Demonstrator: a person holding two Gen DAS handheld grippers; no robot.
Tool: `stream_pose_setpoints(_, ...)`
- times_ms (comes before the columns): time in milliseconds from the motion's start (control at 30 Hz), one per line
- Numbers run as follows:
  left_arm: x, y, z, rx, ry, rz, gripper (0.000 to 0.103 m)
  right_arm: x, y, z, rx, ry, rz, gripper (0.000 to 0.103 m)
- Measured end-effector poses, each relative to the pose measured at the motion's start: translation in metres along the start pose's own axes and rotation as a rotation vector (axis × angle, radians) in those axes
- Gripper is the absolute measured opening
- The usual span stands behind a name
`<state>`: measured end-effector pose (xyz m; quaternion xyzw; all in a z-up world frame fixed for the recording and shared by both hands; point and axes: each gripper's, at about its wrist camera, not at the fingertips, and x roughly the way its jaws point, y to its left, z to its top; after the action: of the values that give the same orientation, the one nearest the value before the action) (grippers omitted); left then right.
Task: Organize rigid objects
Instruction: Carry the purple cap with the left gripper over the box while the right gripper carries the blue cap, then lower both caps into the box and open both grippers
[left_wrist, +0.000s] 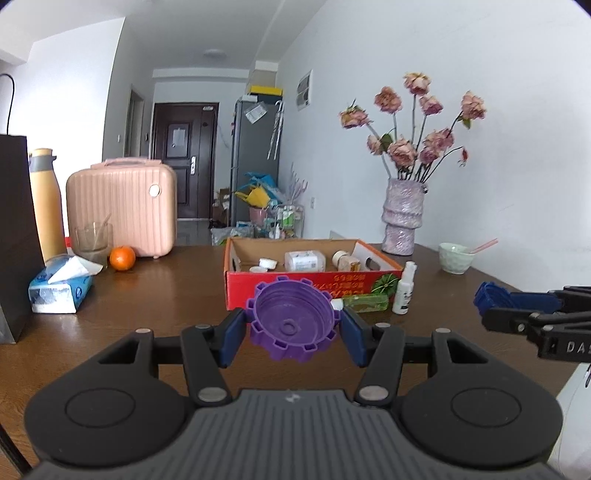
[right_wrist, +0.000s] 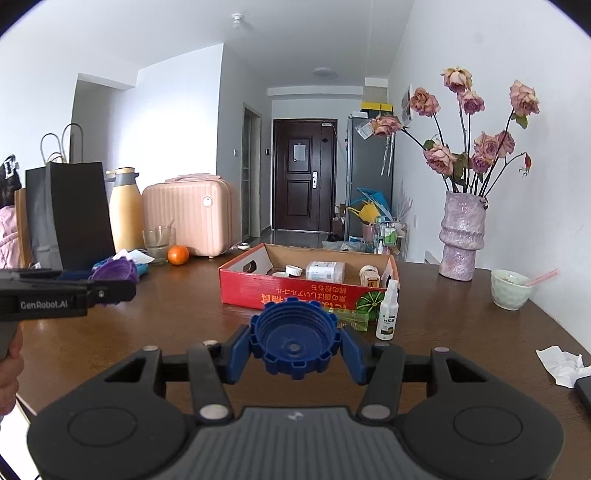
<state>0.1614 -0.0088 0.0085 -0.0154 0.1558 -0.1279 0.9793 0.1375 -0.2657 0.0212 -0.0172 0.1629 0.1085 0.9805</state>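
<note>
My left gripper (left_wrist: 293, 330) is shut on a purple ridged cap (left_wrist: 293, 319), hollow side facing me, held above the brown table (left_wrist: 159, 295). My right gripper (right_wrist: 295, 341) is shut on a blue ridged cap (right_wrist: 294, 339), also hollow side facing me. Each gripper shows in the other's view: the right one at the right edge (left_wrist: 487, 301), the left one at the left edge (right_wrist: 114, 280). Ahead stands a red cardboard box (left_wrist: 295, 286) holding several small bottles and jars (left_wrist: 304, 261). A white spray bottle (right_wrist: 388, 310) and a green bottle (left_wrist: 365, 303) lie just in front of it.
A pink vase of dried roses (right_wrist: 461, 236), a green bowl (right_wrist: 511, 290) and crumpled tissue (right_wrist: 561, 363) are on the right. On the left are a tissue pack (left_wrist: 61, 288), an orange (left_wrist: 122, 257), a glass (left_wrist: 94, 242), a pink case (left_wrist: 122, 212), a flask (left_wrist: 46, 206) and a dark bag (left_wrist: 14, 236).
</note>
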Motion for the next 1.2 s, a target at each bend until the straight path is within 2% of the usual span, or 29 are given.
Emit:
stream_pose_setpoints(200, 0.029, 0.023, 0.018, -0.046, -0.001, -0.024, 0.056, 0.028, -0.013, 0.02, 0.01, -0.02, 0.017, 0.052)
stream_pose_setpoints(300, 0.048, 0.034, 0.035, -0.061, -0.035, -0.003, 0.056, 0.051, -0.019, 0.032, 0.01, -0.022, 0.045, 0.052)
stream_pose_setpoints(400, 0.073, 0.041, 0.053, -0.046, -0.059, 0.046, 0.056, 0.073, -0.022, 0.045, -0.013, -0.033, 0.048, 0.052)
stream_pose_setpoints(533, 0.112, 0.049, 0.08, -0.031, -0.07, 0.058, 0.056, 0.104, -0.036, 0.07, -0.002, -0.062, 0.071, 0.052)
stream_pose_setpoints(633, 0.147, 0.053, 0.098, -0.001, -0.064, 0.056, 0.056, 0.138, -0.055, 0.093, 0.04, -0.039, 0.083, 0.052)
stream_pose_setpoints(733, 0.192, 0.067, 0.117, -0.064, -0.009, 0.008, 0.056, 0.182, -0.076, 0.119, 0.086, 0.018, 0.09, 0.052)
stream_pose_setpoints(933, 0.303, 0.087, 0.135, -0.103, 0.193, -0.033, 0.056, 0.285, -0.114, 0.146, 0.144, 0.198, 0.07, 0.052)
stream_pose_setpoints(1067, 0.371, 0.086, 0.126, -0.011, 0.335, 0.017, 0.056, 0.363, -0.133, 0.145, 0.187, 0.385, 0.033, 0.052)
stream_pose_setpoints(1200, 0.413, 0.084, 0.111, 0.039, 0.494, 0.011, 0.057, 0.423, -0.133, 0.135, 0.217, 0.566, 0.013, 0.052)
